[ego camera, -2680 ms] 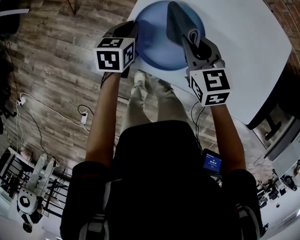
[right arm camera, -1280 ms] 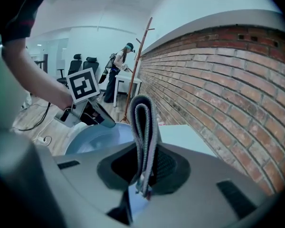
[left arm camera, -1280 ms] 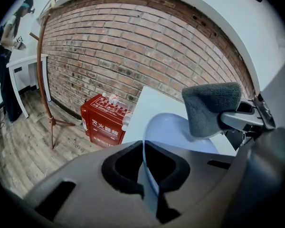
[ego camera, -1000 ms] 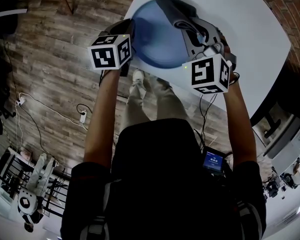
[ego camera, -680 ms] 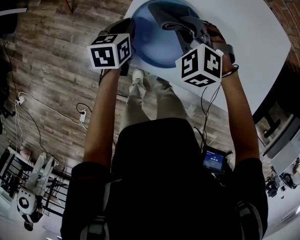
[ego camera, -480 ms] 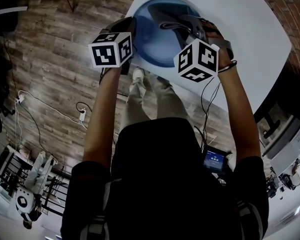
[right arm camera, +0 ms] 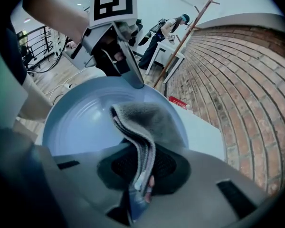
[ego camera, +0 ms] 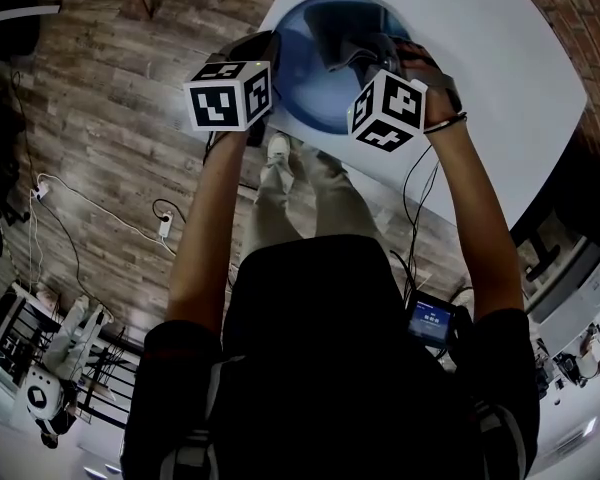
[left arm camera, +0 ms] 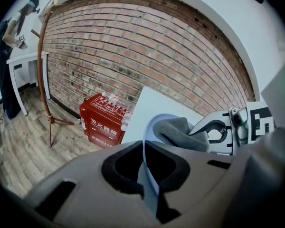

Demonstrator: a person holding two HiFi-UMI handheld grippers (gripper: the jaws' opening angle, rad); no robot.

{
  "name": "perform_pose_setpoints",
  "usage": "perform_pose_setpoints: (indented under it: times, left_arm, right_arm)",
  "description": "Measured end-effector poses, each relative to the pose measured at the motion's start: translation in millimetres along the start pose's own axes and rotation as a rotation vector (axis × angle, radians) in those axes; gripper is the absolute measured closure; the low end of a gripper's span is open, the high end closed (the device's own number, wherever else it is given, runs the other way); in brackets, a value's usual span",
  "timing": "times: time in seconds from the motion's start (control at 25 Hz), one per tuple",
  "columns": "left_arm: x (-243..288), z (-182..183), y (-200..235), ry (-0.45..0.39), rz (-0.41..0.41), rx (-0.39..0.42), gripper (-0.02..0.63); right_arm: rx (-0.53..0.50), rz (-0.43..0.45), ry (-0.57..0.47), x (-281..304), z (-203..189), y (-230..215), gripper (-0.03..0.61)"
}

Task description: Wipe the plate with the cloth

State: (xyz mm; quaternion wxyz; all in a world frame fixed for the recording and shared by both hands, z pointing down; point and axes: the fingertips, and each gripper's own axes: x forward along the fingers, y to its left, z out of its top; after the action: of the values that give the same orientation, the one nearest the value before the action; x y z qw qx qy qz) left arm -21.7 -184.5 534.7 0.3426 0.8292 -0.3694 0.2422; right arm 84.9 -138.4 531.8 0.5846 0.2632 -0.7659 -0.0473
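**Blue plate (ego camera: 305, 90) clamped, grey cloth (right arm camera: 152, 122) laid on it**

At left, our left gripper (left arm camera: 145, 167) has its fingers closed on the plate's rim, at the near edge of the white desk (ego camera: 490, 68). At right, our right gripper (right arm camera: 141, 172) pinches the folded cloth, which lies against the plate's face.

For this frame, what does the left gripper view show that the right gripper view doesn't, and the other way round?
Only the left gripper view: the plate seen edge-on, its rim pinched between the left gripper's fingers.

Only the right gripper view: the plate's open blue face, and the folded edge of the cloth clamped between the right gripper's fingers, the rest lying over the plate.

Both: plate, cloth, the opposite gripper, the brick wall and the wooden stand.
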Motion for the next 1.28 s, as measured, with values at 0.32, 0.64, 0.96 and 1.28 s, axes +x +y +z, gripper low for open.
perform_pose_setpoints:
  times: [0.32, 0.64, 0.96, 1.28]
  left_arm:
    - [1, 0, -1, 0.000, -0.002, -0.014, 0.585]
    - [-1, 1, -1, -0.007, 0.011, -0.016, 0.586]
    - [0, 0, -1, -0.009, 0.019, -0.020, 0.586]
    - [-1, 0, -1, -0.016, 0.031, -0.024, 0.586]
  right_arm:
    - [0.018, 0.014, 0.049, 8, -5, 2, 0.526]
    - [0.042, 0.015, 0.062, 4, -11, 2, 0.525]
    - [0.075, 0.025, 0.080, -4, -26, 10, 0.525]
    - [0.101, 0.036, 0.099, -14, -37, 23, 0.525]
